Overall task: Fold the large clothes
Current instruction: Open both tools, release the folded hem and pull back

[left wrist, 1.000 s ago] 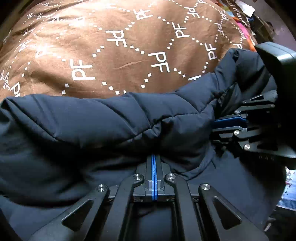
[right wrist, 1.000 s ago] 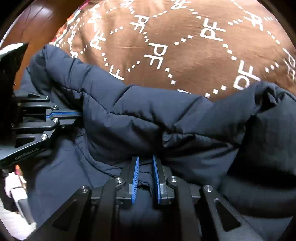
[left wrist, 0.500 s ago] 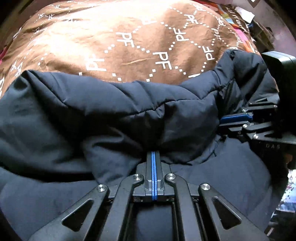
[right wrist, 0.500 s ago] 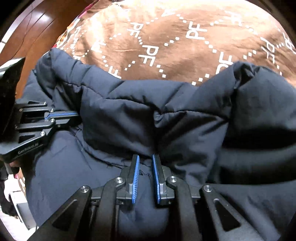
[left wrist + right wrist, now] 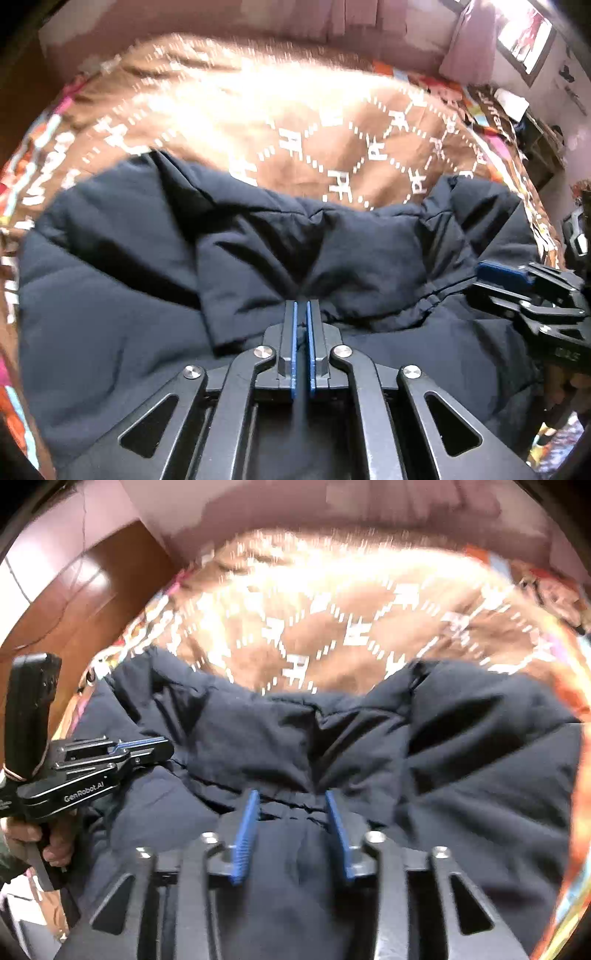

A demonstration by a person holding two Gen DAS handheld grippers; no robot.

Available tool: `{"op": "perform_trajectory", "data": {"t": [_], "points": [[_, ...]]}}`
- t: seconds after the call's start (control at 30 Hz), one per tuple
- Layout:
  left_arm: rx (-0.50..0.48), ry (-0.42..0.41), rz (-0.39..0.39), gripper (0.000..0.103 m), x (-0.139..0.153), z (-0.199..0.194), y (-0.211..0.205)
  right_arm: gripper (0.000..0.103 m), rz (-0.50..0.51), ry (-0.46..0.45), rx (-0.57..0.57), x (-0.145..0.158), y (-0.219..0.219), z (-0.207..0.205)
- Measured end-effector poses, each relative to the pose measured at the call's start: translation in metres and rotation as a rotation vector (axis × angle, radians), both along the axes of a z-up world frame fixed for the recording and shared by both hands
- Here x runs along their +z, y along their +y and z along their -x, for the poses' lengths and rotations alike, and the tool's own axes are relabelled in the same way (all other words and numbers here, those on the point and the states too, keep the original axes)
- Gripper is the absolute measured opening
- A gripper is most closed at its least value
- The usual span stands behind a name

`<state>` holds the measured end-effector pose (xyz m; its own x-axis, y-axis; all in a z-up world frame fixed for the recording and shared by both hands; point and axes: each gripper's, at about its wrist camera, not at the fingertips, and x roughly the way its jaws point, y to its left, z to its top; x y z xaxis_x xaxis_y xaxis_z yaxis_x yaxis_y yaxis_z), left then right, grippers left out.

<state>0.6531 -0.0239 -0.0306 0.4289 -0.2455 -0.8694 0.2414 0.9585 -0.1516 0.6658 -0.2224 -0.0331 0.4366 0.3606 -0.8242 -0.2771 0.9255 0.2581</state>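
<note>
Nearest in the left wrist view, the left gripper (image 5: 302, 314) is seen with its blue pads almost together, only a narrow slit between them. A thin edge of the dark navy padded jacket (image 5: 155, 280) appears to lie at that slit, but whether fabric is truly pinched there cannot be told. In the right wrist view, the right gripper (image 5: 291, 805) is shown with its blue pads (image 5: 245, 834) spread well apart; the gathered, stitched hem of the jacket (image 5: 461, 775) lies between the tips and is not clamped.

Just beyond both pairs of tips, the jacket is bunched into a thick fold that runs left to right, with its puffy quilted body spread to either side and under the tools. At the right edge of the left wrist view, the right gripper (image 5: 495, 273) is seen beside the jacket's right end. At the left edge of the right wrist view, the left gripper (image 5: 162, 747) is seen touching the jacket's left part, held by a hand (image 5: 48, 842).

Farther off, the brown bedcover (image 5: 332, 125) with white lettering and dotted diamonds is seen under and behind the jacket, brightly lit and blurred. A wooden panel (image 5: 74, 590) stands far left, and a pinkish wall (image 5: 221, 22) is farthest.
</note>
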Motion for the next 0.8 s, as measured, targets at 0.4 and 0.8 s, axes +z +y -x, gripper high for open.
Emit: {"op": "perform_trajectory", "data": {"t": [0.4,0.8], "points": [[0.086,-0.218,0.012,0.073,0.049,0.05,-0.022,0.103,-0.036,-0.248,-0.174,0.058,-0.022,0.06],[0.155,-0.385,0.078,0.098,0.077,0.107,-0.01,0.103,-0.064,-0.437,-0.168,0.085,-0.03,0.121]]}}
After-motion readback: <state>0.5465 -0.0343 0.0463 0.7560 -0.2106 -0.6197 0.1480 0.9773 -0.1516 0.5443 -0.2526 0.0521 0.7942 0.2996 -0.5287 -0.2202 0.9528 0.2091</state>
